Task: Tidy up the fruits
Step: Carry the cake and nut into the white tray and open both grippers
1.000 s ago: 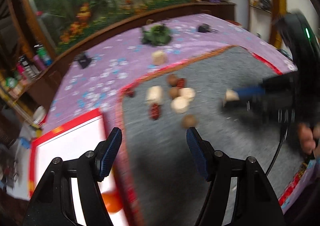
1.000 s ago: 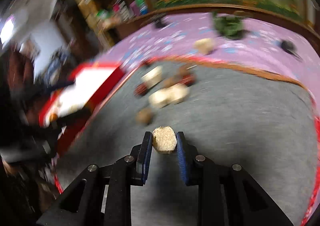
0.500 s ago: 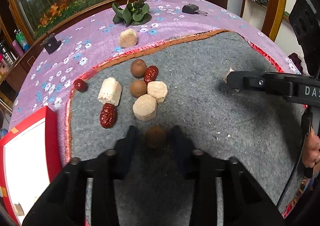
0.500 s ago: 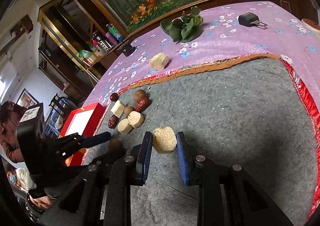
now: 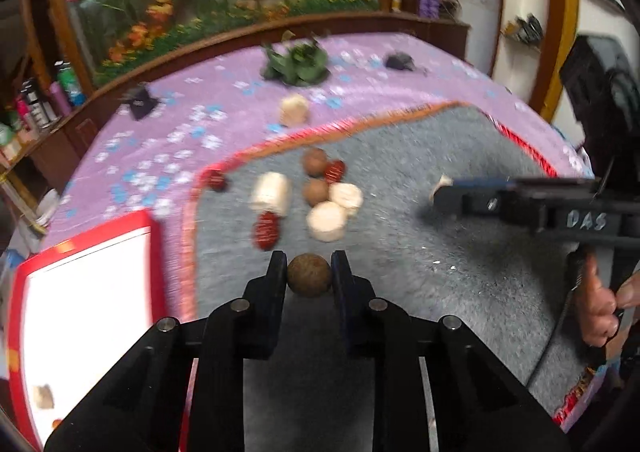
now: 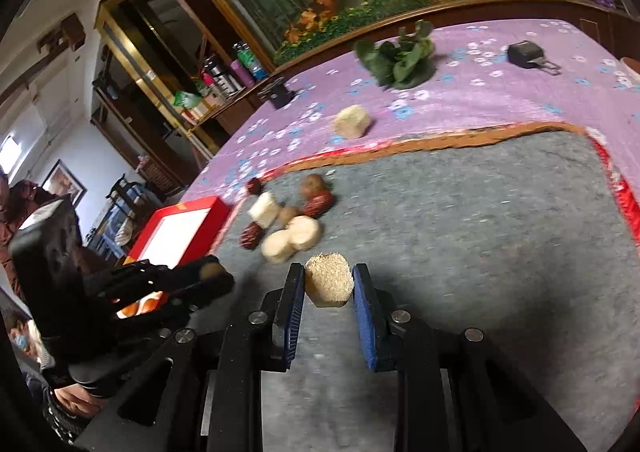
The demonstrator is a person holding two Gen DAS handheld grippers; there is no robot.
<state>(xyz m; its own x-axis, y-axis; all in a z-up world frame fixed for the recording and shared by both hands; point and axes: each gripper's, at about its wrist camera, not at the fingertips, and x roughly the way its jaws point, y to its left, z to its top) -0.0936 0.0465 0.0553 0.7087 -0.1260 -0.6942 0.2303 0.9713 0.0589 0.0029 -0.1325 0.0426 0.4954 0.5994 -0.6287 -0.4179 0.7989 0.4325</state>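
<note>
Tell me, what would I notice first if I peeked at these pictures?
Probably the two black grippers, each pinching a snack: the left gripper has just closed on a round brown fruit, and the right gripper holds a pale fibrous chunk. Beyond them, a little pile of red dates, brown fruits and pale chunks sits on the grey mat, with a red box at its left.

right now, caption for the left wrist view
Left gripper shut on a round brown fruit above the grey mat.

Left tongs clamped on brown round fruit above grey mat.
</note>
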